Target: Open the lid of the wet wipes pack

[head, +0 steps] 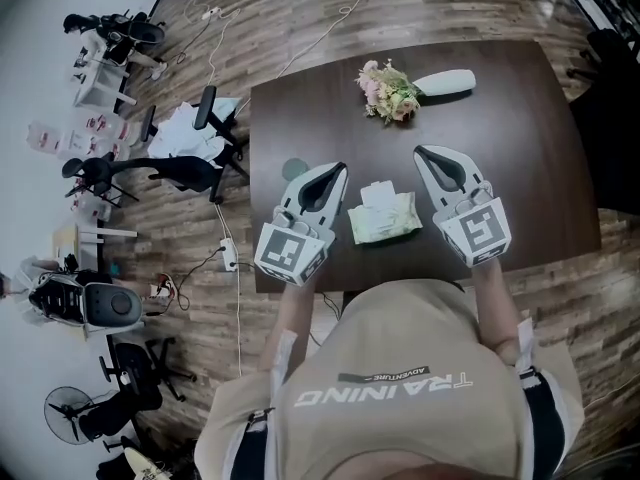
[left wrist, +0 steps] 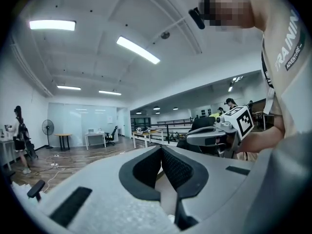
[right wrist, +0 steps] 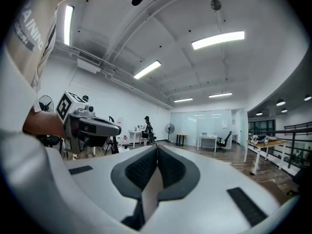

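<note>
Beige T-shirt (head: 400, 368) of the person fills the near edge of the head view, forearms reaching fwd over the table (head: 300, 118) edge.

Left gripper (head: 339, 169): jaws shut tip to tip, nothing between (left gripper view (left wrist: 161, 149) confirms). Right gripper (head: 420, 152): same, jaws shut and empty (right gripper view (right wrist: 157, 146)). Both gripper views look up at the ceiling and room, so the noses are tilted up.

Wet wipes pack (head: 383, 216) lies flat on the table near the front edge, between the 2 grippers, just beside each and touching neither. White lid area is on its far half; can't tell if lifted.

Nothing sits betw. pack and either gripper.

Flower bouquet (head: 388, 92) w/ white wrap lies well beyond the pack, toward the far edge. Black office chair (head: 185, 171) stands on the wood floor left of the table, cables trailing around it.
</note>
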`<state>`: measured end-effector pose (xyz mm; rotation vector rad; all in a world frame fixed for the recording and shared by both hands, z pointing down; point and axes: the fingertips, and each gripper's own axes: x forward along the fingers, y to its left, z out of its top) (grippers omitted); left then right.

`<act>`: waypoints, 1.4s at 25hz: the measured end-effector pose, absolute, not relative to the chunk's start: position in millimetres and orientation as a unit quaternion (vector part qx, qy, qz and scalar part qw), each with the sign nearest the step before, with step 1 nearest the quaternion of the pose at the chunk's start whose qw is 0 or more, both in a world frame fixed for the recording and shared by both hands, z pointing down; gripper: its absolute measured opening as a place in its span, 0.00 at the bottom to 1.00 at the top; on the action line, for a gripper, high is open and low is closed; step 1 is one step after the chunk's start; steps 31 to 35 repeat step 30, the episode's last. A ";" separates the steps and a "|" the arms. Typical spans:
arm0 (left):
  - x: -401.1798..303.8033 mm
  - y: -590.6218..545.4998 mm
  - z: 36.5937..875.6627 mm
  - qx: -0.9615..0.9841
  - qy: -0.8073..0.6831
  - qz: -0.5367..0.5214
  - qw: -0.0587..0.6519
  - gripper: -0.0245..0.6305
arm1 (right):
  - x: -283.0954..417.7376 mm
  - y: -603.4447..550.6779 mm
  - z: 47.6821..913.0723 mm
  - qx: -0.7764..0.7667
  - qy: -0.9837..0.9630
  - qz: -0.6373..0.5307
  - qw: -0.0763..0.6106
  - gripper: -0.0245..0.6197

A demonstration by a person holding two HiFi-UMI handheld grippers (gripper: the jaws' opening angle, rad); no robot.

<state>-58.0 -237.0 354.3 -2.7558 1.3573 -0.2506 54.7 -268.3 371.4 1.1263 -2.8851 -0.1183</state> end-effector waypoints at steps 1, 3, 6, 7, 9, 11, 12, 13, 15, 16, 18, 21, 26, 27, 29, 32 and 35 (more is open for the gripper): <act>-59.0 -237.9 354.1 -0.893 0.442 -0.076 0.027 0.05 | 56.0 -267.8 371.7 0.365 -0.930 -0.038 0.021 0.06; -58.8 -239.1 354.7 -0.894 0.443 -0.070 0.021 0.05 | 59.2 -266.4 372.4 0.367 -0.929 -0.038 0.021 0.06; -58.4 -241.7 355.3 -0.895 0.440 -0.071 0.020 0.05 | 61.5 -266.1 373.6 0.368 -0.929 -0.037 0.027 0.06; -57.8 -242.3 355.6 -0.896 0.438 -0.072 0.019 0.05 | 62.2 -266.3 374.5 0.369 -0.928 -0.036 0.028 0.06; -55.4 -241.2 358.7 -0.898 0.434 -0.073 0.016 0.05 | 63.8 -266.1 378.4 0.369 -0.928 -0.030 0.029 0.06; -54.2 -237.9 362.9 -0.898 0.434 -0.072 0.010 0.05 | 63.2 -263.7 383.9 0.365 -0.930 -0.021 0.030 0.06; -54.5 -235.9 364.2 -0.897 0.435 -0.073 0.007 0.05 | 61.6 -261.8 386.1 0.361 -0.932 -0.018 0.032 0.06; -55.4 -234.1 364.9 -0.897 0.437 -0.073 0.005 0.05 | 59.3 -259.9 387.9 0.357 -0.933 -0.017 0.035 0.06; -58.7 -231.4 366.4 -0.895 0.439 -0.074 0.001 0.05 | 53.3 -257.5 390.2 0.350 -0.936 -0.017 0.042 0.06; -60.7 -230.6 368.4 -0.895 0.440 -0.075 -0.003 0.05 | 50.3 -257.0 391.2 0.348 -0.936 -0.017 0.044 0.06; -65.3 -229.8 373.5 -0.894 0.444 -0.067 -0.018 0.05 | 45.3 -257.1 393.8 0.344 -0.938 -0.018 0.049 0.06; -70.3 -229.3 378.8 -0.891 0.449 -0.042 -0.042 0.05 | 38.6 -256.5 397.7 0.340 -0.939 -0.019 0.052 0.06; -68.6 -228.5 388.1 -0.890 0.450 -0.048 -0.043 0.05 | 33.9 -253.6 402.0 0.333 -0.940 -0.021 0.066 0.06; -68.4 -230.2 387.6 -0.891 0.450 -0.050 -0.041 0.05 | 34.6 -255.0 401.7 0.333 -0.940 -0.022 0.067 0.06; -68.1 -234.5 384.7 -0.892 0.448 -0.050 -0.037 0.05 | 36.3 -258.8 400.3 0.335 -0.939 -0.024 0.067 0.06; -67.9 -236.6 383.0 -0.892 0.447 -0.049 -0.035 0.05 | 37.2 -260.8 399.5 0.336 -0.939 -0.026 0.067 0.06; -67.9 -236.6 383.0 -0.892 0.447 -0.049 -0.035 0.05 | 37.2 -260.8 399.5 0.336 -0.939 -0.026 0.067 0.06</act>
